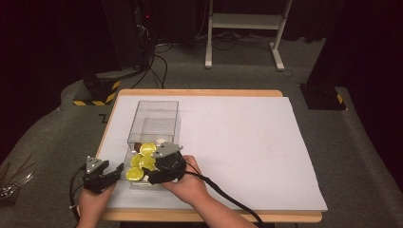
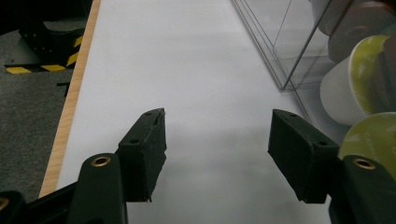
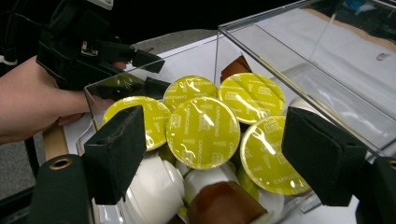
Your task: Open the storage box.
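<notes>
**Coffee pods going into the clear box**

The right gripper (image 3: 210,154) hovers over the yellow-lidded pods (image 3: 203,131) piled at the near end of the clear box (image 1: 154,114), jaws apart and empty. The left gripper (image 2: 217,156) waits, jaws apart, beside the box. Best to lower squarely over one lid.

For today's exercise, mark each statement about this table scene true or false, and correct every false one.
1. The coffee capsules lie in a clear plastic box. True.
2. The left gripper is clamped on a capsule. False: its jaws stand open over bare white table cover.
3. The right gripper is above the capsules, jaws apart. True.
4. Most capsule lids are red. False: they are yellow-green foil.
</notes>
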Motion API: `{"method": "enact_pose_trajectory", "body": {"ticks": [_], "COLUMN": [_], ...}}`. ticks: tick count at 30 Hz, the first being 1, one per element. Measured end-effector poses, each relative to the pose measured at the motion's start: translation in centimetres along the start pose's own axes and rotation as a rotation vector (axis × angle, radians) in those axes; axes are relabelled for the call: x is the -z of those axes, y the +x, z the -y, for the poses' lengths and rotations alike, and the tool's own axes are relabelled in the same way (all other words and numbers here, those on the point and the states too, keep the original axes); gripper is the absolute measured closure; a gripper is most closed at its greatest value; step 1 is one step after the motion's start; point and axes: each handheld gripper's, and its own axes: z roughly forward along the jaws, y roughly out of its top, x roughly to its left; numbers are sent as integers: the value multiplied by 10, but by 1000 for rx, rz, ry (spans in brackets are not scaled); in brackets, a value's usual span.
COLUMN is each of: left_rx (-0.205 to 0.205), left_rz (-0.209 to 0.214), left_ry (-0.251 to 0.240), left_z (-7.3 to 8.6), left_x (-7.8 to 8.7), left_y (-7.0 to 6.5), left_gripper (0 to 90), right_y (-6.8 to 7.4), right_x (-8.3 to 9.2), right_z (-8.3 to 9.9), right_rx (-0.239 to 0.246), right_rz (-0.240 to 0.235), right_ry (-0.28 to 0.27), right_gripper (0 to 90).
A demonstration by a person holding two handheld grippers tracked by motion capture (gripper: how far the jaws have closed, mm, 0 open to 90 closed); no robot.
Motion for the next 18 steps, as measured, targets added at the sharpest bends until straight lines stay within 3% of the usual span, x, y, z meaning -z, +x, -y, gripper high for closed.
{"method": "enact_pose_trajectory", "body": {"ticks": [10, 15, 18], "left_rx": [18, 21, 24], "left_rz": [5, 9, 10], "left_ry": [-9, -11, -9], "left_z": [-1, -1, -1], "left_x": [0, 1, 1], "left_y": [1, 1, 2], "left_gripper": [372, 372, 372], "right_y": [4, 5, 5], "right_x": [-21, -29, -36], "right_z": [-13, -16, -16], "right_rx": [-24, -18, 4], "right_rz": [-30, -9, 30], "right_ry": [57, 91, 121], "right_gripper": [189, 190, 190]}}
